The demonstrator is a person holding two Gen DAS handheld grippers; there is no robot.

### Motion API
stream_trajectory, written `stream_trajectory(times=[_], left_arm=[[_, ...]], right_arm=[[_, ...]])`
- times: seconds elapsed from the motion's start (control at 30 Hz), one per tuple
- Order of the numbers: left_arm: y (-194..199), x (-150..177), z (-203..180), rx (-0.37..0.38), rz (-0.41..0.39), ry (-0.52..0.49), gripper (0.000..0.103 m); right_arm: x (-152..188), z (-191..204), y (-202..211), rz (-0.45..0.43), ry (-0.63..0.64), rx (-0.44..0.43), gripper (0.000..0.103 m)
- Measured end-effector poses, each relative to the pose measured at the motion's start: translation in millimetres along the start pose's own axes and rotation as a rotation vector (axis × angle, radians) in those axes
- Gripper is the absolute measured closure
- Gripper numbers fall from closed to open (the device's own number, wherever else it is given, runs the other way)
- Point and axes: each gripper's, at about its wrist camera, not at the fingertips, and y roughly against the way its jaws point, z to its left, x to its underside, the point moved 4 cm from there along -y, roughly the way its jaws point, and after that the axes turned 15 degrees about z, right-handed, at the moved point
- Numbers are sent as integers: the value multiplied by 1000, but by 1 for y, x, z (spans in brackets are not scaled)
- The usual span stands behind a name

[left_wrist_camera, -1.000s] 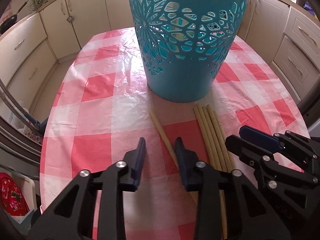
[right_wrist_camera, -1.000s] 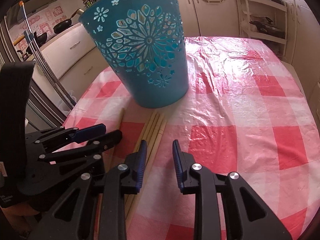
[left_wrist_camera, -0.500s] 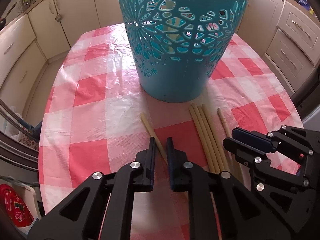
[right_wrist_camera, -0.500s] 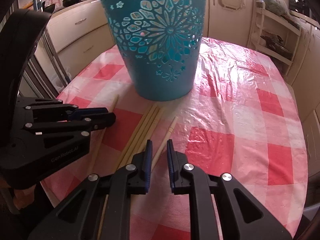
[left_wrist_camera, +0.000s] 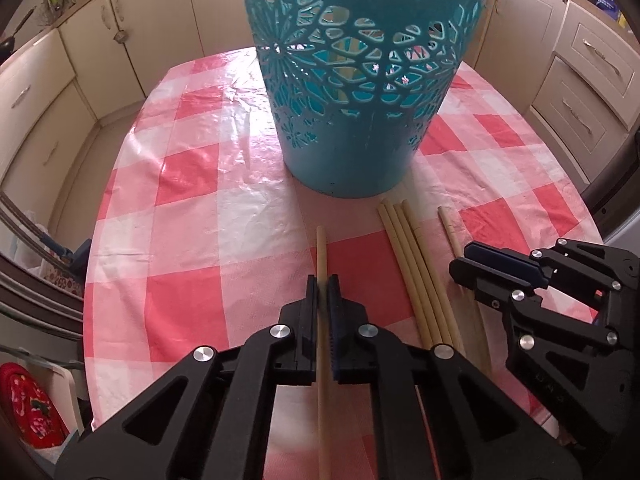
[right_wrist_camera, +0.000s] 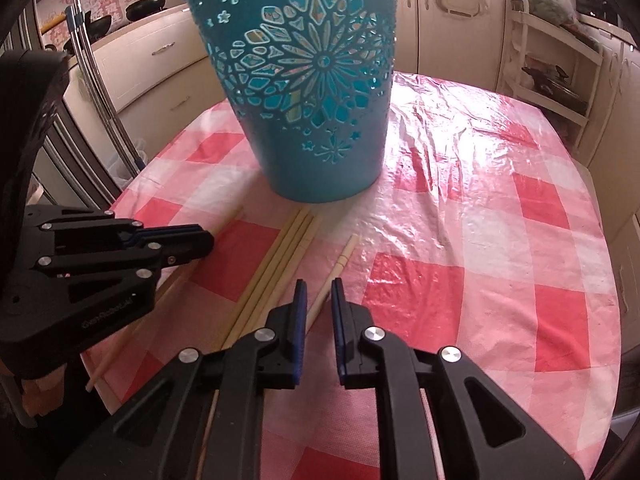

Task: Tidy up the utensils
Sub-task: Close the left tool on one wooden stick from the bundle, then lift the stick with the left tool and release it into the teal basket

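Left tongs (left_wrist_camera: 321, 282) are clamping one chopstick (left_wrist_camera: 321, 248) at mid-frame; right tongs (right_wrist_camera: 318, 286), just closing, are straddling another (right_wrist_camera: 338, 270) (three more (left_wrist_camera: 408, 248) still lying before the teal basket (left_wrist_camera: 352, 80)).

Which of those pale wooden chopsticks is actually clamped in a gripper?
The lone pale wooden chopstick left of the bundle of three: the left gripper is shut on it. The right gripper's pads only straddle the separate rightmost one.

The teal basket (left_wrist_camera: 360, 80) loses its rim past the top edge; its contents stay unclear.
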Motion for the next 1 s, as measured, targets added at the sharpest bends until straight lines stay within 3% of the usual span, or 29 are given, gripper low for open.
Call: stream_trajectory(times=[0.27,0.4,0.63,1.0], left_arm=[[78,25,26,97,-154,73,98],[134,21,39,165,-277,101,98],[211,-14,35,250,-477,102,98],[233,-104,18,196,-654,164,98]], right_arm=[[9,-2,5,-10,-17,-7,93],[11,-3,6,-16,-17,-3,93],[12,-5,7,-28,-19,-17,93],[14,-9,9,-41,-10,-45,93]])
